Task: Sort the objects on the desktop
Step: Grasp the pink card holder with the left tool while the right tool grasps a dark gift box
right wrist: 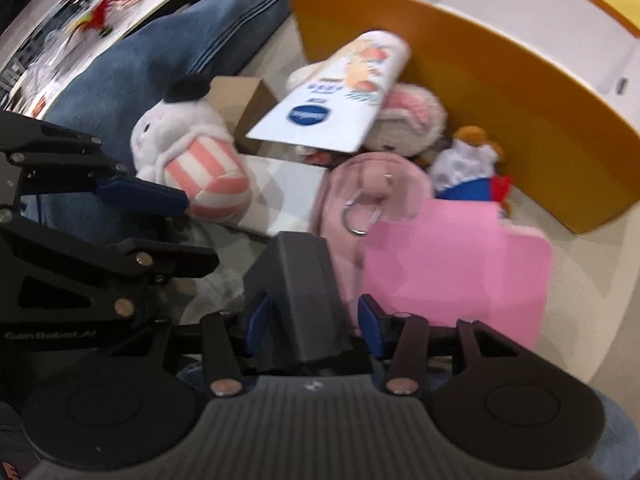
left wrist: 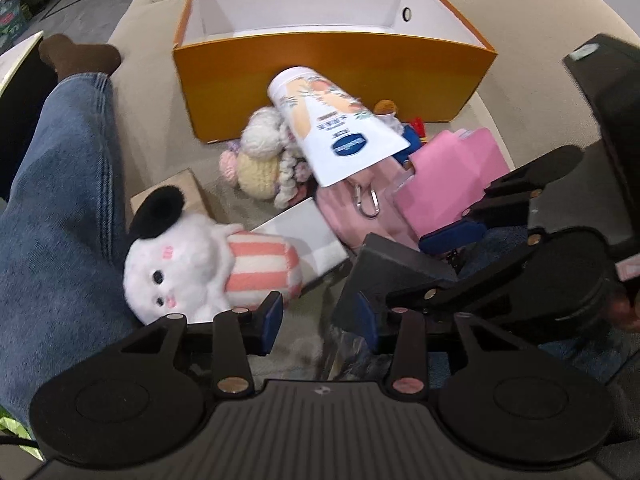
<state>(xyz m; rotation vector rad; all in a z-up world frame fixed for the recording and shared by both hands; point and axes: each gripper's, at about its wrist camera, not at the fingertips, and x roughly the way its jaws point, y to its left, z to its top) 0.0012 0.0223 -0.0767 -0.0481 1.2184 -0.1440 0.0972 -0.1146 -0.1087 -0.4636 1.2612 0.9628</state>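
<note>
The right gripper (right wrist: 312, 318) is pointing steeply down with its fingers spread around a dark grey block (right wrist: 298, 280). One blue pad is sitting against the block's side, and the other is standing just clear of it, so nothing is clamping yet. The left gripper (left wrist: 318, 320) is hovering beside it with its fingers apart and nothing between them; something crinkled and shiny is lying underneath, too unclear to name.

The step in hand is probably taking the block. It is looking hard, smooth and flat-sided, so the pads should be closing squarely on two opposite faces and low enough not to slide off the slanted top. The left gripper is best kept out of the way.

Beyond the fingers, a fluffy white plush toy (left wrist: 192, 268) with a pink-striped body is leaning against a leg in jeans (left wrist: 52, 200). Next to it, a flat white box (left wrist: 304, 236) is lying near a brown carton (left wrist: 180, 188). A soft pink pouch (left wrist: 360, 216) with a metal clip is touching a stiff pink folder (left wrist: 452, 176). Farther on, a glossy white tube (left wrist: 332, 128) is resting across a knitted doll (left wrist: 260, 152), and a small blue-and-red doll (right wrist: 468, 164) is sitting close by.

At the back, an orange box (left wrist: 320, 80) with white walls is standing open and empty on the beige cushion (left wrist: 520, 20). It is the likely place for the sorted things.
</note>
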